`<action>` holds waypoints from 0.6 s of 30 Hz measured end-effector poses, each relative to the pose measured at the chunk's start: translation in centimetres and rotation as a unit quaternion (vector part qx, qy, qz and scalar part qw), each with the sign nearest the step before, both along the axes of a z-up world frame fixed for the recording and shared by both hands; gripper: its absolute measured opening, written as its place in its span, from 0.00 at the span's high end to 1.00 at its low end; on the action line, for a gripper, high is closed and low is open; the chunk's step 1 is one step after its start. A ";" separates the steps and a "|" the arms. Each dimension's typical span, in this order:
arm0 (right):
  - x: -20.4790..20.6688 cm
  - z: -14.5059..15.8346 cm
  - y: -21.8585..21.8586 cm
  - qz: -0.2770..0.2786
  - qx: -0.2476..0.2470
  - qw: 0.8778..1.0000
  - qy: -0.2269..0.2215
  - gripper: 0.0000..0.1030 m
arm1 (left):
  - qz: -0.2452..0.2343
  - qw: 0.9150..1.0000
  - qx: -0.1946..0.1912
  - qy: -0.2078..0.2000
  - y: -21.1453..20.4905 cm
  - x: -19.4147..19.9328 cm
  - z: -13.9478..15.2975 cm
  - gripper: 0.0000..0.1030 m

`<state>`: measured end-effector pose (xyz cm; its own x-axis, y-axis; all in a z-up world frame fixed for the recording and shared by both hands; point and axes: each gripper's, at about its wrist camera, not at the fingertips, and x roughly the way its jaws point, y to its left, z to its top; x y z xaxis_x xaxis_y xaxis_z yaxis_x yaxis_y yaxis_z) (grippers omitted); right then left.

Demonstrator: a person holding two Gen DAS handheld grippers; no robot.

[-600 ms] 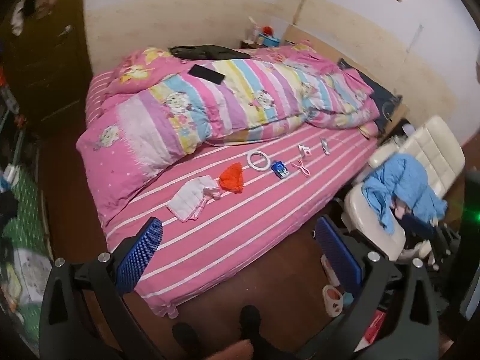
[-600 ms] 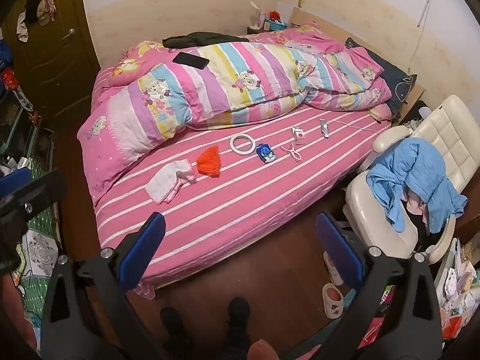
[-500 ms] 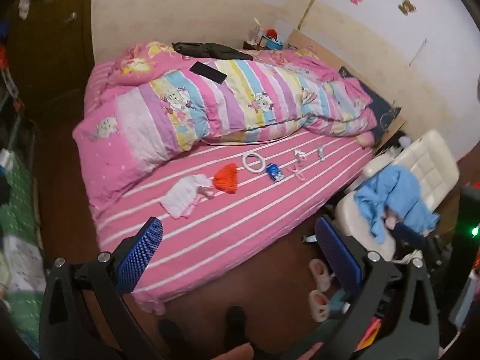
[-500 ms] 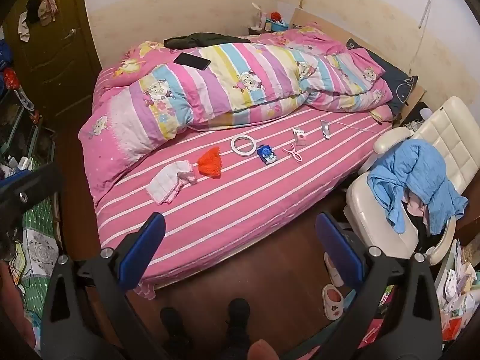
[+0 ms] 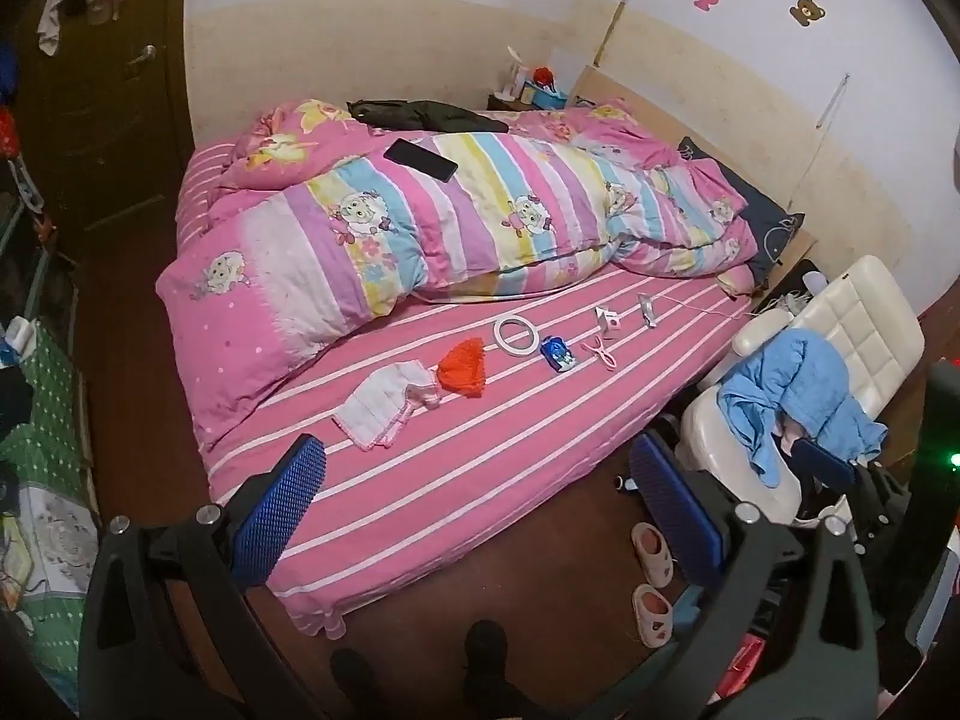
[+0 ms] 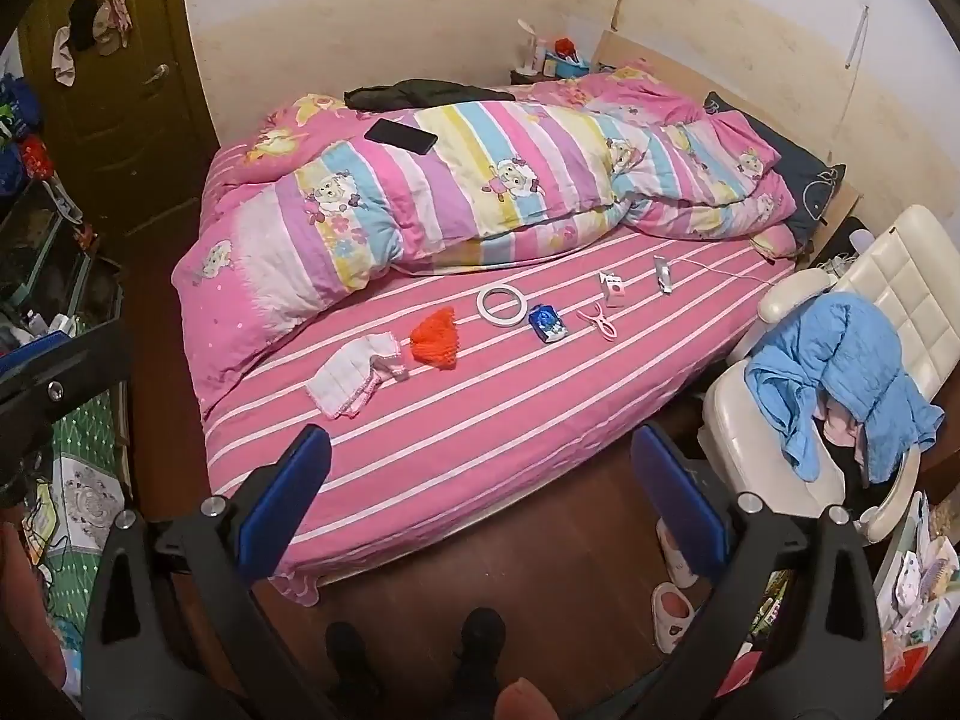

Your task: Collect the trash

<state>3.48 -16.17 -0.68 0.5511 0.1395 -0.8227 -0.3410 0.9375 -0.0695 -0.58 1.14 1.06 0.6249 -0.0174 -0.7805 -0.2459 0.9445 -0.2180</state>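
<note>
Nearest, the person's two dark shoes (image 6: 420,642) stand on the brown wooden floor (image 6: 540,528), a strip of bare boards between them and the bed's near edge. The left gripper (image 5: 474,492) hangs over that edge with its blue-padded fingers (image 5: 282,504) spread wide and nothing between them; the right gripper (image 6: 480,480) is the same, jaws wide apart and empty, aimed down at the mattress. Pale slippers (image 5: 651,576) lie on the floor to the right, beside a white padded chair (image 6: 888,276) with a blue garment (image 6: 840,360) heaped on it, which narrows the passage on that side. To the left, cluttered green-patterned bedding (image 5: 42,420) crowds the floor.

On the pink striped sheet (image 6: 480,420), well clear of the near edge, small things lie in a loose row: a folded white cloth (image 6: 351,375) touching an orange mesh scrap (image 6: 435,339), then a white ring (image 6: 503,305), a blue wrapper (image 6: 546,324) whose print is too small to read, a pink clip (image 6: 600,321), a small white box (image 6: 612,288) and a silvery piece (image 6: 662,273) with a thin cord trailing right.

Behind them a rumpled cartoon-sheep quilt (image 6: 450,192) fills the bed's far half, a black phone (image 6: 401,135) lying on top. Beyond is a small cluttered bedside table (image 6: 552,60) in the corner; bear stickers (image 5: 807,9) dot the wall. No writing is legible anywhere.
</note>
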 end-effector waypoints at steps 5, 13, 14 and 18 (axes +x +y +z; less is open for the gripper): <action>-0.2 0.2 -0.1 0.001 0.003 1.000 -0.005 0.04 | 0.001 1.000 0.006 -0.002 0.1 -0.4 0.3 0.05; -0.4 0.6 0.1 0.004 0.005 1.000 -0.005 0.04 | 0.002 1.000 0.012 -0.002 -0.1 -0.6 0.5 0.04; -0.4 0.7 0.2 0.005 0.006 1.000 -0.006 0.04 | 0.002 1.000 0.012 -0.002 0.0 -0.6 0.5 0.05; -0.6 0.9 0.4 0.006 0.007 1.000 -0.009 0.04 | 0.001 1.000 0.013 -0.004 0.0 -0.7 0.5 0.05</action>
